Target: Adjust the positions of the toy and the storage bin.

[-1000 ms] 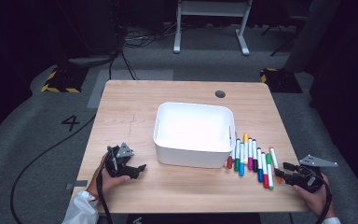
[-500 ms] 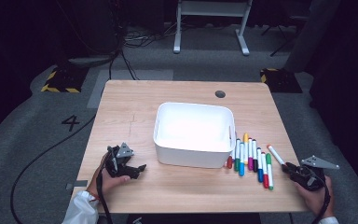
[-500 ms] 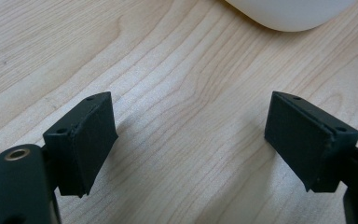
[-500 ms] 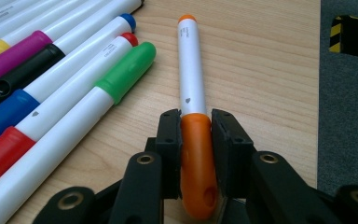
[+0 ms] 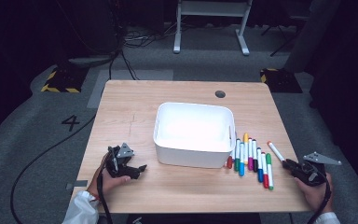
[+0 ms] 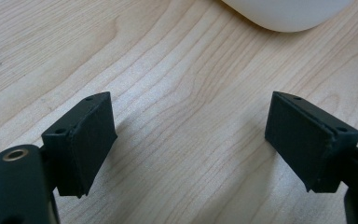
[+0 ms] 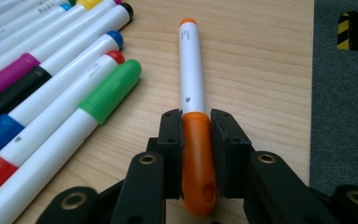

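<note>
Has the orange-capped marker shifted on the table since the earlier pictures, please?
Yes. The orange-capped marker now lies angled to the right of the marker row, apart from it; the right gripper, jaws just closed, clamps its cap.

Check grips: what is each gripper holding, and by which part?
The right gripper is shut on the orange marker, clamped on its orange cap end; its jaws have just closed. The left gripper is open over bare table, holding nothing.

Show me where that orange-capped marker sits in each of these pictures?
High view: the orange-capped marker lies lower right, its cap end in the right gripper.
Right gripper view: centre, cap clamped between the jaws.
Left gripper view: not in it.
Shared landmark: the row of markers beside it.
</note>
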